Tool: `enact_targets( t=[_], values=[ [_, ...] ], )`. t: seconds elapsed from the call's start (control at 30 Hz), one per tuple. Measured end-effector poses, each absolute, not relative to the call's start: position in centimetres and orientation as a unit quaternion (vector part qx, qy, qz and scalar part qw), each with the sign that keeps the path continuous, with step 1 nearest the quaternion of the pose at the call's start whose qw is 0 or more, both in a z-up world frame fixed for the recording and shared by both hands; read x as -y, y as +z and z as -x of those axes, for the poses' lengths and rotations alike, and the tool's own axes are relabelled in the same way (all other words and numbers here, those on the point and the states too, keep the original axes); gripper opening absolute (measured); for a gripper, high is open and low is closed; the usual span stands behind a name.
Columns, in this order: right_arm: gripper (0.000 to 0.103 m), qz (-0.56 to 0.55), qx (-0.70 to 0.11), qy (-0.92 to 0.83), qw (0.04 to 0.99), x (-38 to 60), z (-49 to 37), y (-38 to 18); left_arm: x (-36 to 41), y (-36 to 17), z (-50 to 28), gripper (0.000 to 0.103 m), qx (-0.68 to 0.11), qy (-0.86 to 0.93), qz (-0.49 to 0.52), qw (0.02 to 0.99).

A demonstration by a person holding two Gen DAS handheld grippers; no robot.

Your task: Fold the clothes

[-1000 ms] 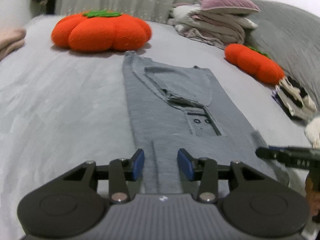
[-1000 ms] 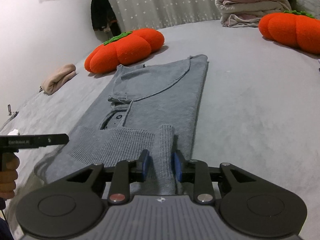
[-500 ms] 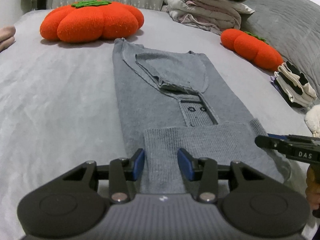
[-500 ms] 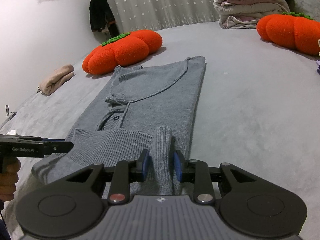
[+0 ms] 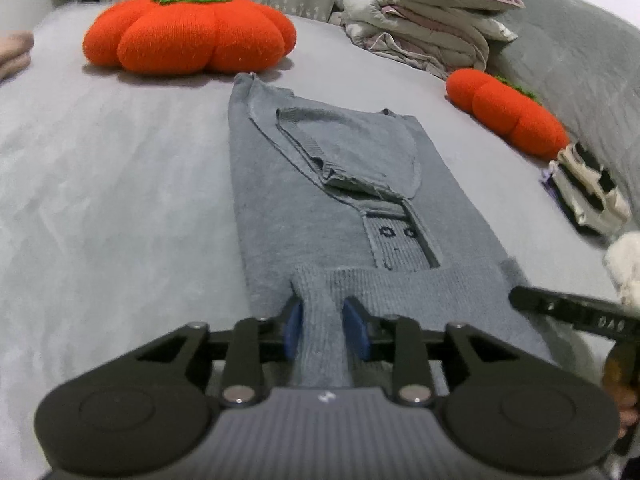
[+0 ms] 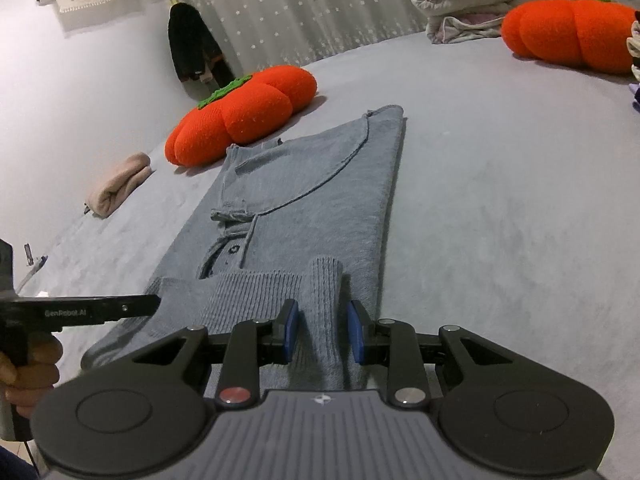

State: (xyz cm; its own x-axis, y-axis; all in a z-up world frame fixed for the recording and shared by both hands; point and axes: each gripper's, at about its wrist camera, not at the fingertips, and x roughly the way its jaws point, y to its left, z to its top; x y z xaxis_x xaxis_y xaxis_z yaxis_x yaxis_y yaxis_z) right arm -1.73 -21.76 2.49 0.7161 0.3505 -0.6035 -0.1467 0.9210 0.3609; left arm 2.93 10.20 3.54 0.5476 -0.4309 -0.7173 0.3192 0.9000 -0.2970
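Observation:
A grey knit sweater (image 5: 320, 184) lies lengthwise on the bed, sleeves folded in and its ribbed hem nearest me. My left gripper (image 5: 324, 330) is at the hem's left corner. Its jaws are closing, and a raised ridge of ribbed fabric is pinched between the blue pads. My right gripper (image 6: 322, 332) is shut on a similar ridge at the hem's right corner of the sweater (image 6: 320, 200). Each view shows the other gripper's black fingers (image 5: 532, 300) (image 6: 120, 308) reaching in from the side, with a hand behind.
The grey bed (image 5: 100, 200) carries a large orange pumpkin cushion (image 5: 188, 36) beyond the collar and a smaller one (image 5: 508, 116) at the right. Folded bedding (image 5: 424, 32) is stacked at the back. A black-and-white folded item (image 5: 588, 200) lies right, a beige roll (image 6: 118, 184) left.
The left jaws have narrowed onto the ribbed hem, which now stands up as a ridge between the pads. The right gripper has kept its hold and hardly moved.

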Motion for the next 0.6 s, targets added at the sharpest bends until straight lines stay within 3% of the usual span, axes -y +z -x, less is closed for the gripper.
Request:
enact_targets(
  t=[0.17, 0.27, 0.4, 0.47, 0.6],
  values=[
    [0.026, -0.144, -0.350, 0.137, 0.916, 21.6, 1.6, 2.4, -9.9, 3.5, -3.1, 0.025, -0.418, -0.221, 0.059, 0.879],
    [0.026, -0.143, -0.349, 0.137, 0.916, 21.5, 1.6, 2.3, -9.7, 3.6, -2.9, 0.011, -0.411, -0.228, 0.055, 0.881],
    [0.025, -0.142, -0.347, 0.138, 0.917, 21.6, 1.6, 2.3, -9.6, 4.1, -2.3, 0.010, -0.401, -0.219, 0.048, 0.888],
    [0.018, -0.137, -0.345, 0.136, 0.919, 21.6, 1.7, 2.4, -9.6, 4.7, -1.6, 0.010, -0.386, -0.221, 0.041, 0.894],
    [0.015, -0.124, -0.340, 0.138, 0.922, 21.4, 2.1, 2.8, -9.3, 6.1, 1.4, 0.010, -0.319, -0.240, -0.014, 0.917]
  ],
)
